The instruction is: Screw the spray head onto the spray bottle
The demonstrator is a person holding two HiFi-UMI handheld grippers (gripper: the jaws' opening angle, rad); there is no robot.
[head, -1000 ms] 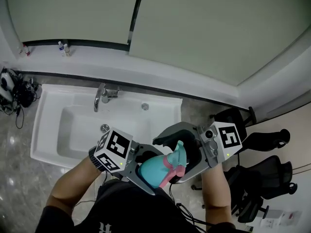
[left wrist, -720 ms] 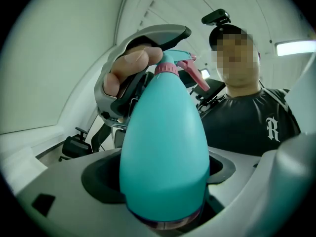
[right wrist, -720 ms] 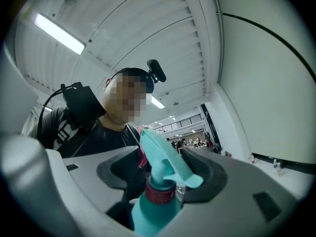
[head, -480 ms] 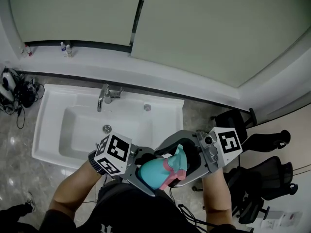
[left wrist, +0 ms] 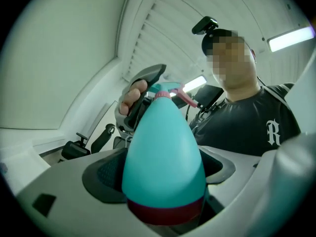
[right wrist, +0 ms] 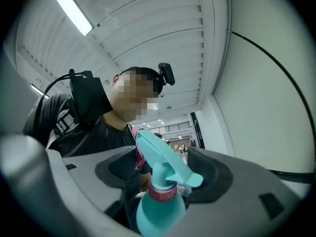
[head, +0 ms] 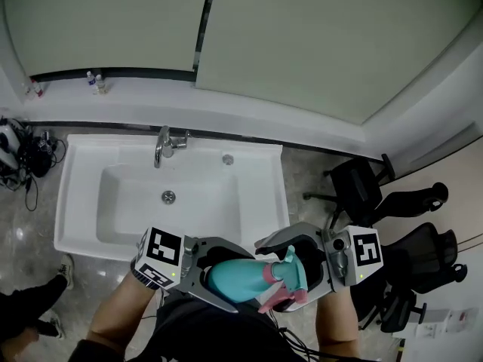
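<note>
A teal spray bottle (head: pixel 234 280) lies nearly level in front of the person, base to the left. My left gripper (head: pixel 198 276) is shut on its lower body, near the dark red band (left wrist: pixel 165 215). The teal spray head (head: pixel 290 270), with a pink collar (right wrist: pixel 162 192) and a pink trigger (head: pixel 275 300), sits on the bottle's neck. My right gripper (head: pixel 298 266) stands around the head from the right, its jaws wide and opening, with the head between the pads (right wrist: pixel 210 174). In the right gripper view the nozzle points toward the right pad.
A white sink (head: pixel 83 202) with a faucet (head: pixel 164 143) lies ahead and to the left. Black office chairs (head: pixel 423 255) stand on the right. Someone's legs (head: pixel 30 304) show at the lower left, cables (head: pixel 19 149) at the far left, and small bottles (head: pixel 94 81) on the ledge.
Both grippers and the bottle have dropped lower in the head view and the bottle now lies flatter. The right jaws closed in on the spray head, then widened. Legs have appeared at lower left.
</note>
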